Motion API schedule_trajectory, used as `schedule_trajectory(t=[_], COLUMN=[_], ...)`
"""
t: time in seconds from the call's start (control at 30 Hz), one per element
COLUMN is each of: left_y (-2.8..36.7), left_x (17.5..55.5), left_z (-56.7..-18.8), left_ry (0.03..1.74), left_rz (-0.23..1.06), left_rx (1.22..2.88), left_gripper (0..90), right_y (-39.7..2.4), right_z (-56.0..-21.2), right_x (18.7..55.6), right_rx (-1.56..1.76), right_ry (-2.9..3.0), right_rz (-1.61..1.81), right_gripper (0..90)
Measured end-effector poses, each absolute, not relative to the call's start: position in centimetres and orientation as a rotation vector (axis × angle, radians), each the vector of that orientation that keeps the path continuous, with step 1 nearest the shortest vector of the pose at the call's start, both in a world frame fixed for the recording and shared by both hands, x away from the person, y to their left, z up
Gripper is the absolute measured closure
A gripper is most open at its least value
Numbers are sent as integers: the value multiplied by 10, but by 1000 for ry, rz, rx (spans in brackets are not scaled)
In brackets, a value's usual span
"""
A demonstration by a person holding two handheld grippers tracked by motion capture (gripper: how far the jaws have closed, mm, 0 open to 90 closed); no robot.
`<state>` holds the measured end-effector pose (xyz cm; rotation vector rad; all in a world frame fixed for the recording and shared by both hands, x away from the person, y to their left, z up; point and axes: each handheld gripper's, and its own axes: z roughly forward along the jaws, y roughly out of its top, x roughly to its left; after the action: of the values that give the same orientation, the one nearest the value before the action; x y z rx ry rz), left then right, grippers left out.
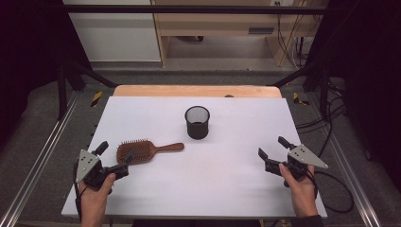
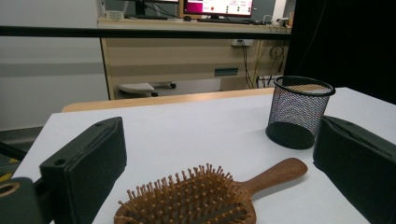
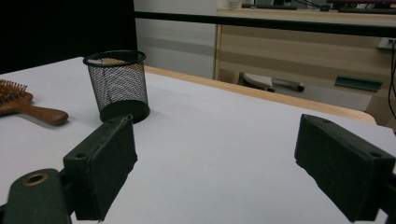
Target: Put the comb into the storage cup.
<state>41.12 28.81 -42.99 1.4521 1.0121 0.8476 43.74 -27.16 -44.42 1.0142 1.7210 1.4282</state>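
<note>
A wooden hairbrush lies bristles up on the white table, left of centre, its handle pointing right. My left gripper is open at the brush's left end. In the left gripper view the brush head lies low between the wide jaws of the left gripper, and neither pad touches it. A black mesh cup stands upright near the table's middle, also seen as the cup and the cup. My right gripper stands open at the right with nothing between its jaws, seen from its own camera as the right gripper.
The white table top ends in a wooden strip at the far edge. Metal frame rails run along both sides. A cable trails off the table's right edge. A wooden desk stands behind the table.
</note>
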Motion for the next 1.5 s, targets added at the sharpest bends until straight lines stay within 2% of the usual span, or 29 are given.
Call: schedule_trajectory(t=[0.6, 0.73, 1.03, 1.2, 1.4, 1.5], left_y=[275, 267, 240, 230, 216, 206], left_x=[417, 417, 417, 425, 444, 455], left_z=[-430, -429, -420, -418, -421, -423], left_ry=[1037, 1049, 1023, 1038, 1067, 1084], left_rz=[771, 765, 720, 681, 605, 587], left_rx=[1454, 1495, 1583, 1608, 1640, 1675], left_gripper=[42, 87, 440, 670, 863, 900], right_y=[-267, -266, -266, -267, -266, -266], right_z=[-447, -447, -448, -449, -448, -447], right_x=[439, 438, 439, 440, 440, 441], right_rx=[1038, 1040, 1051, 1052, 1046, 1047], right_ry=[1763, 1764, 1769, 1765, 1754, 1747], right_rz=[1413, 1406, 1388, 1393, 1406, 1414], right_gripper=[95, 94, 95, 96, 99, 99])
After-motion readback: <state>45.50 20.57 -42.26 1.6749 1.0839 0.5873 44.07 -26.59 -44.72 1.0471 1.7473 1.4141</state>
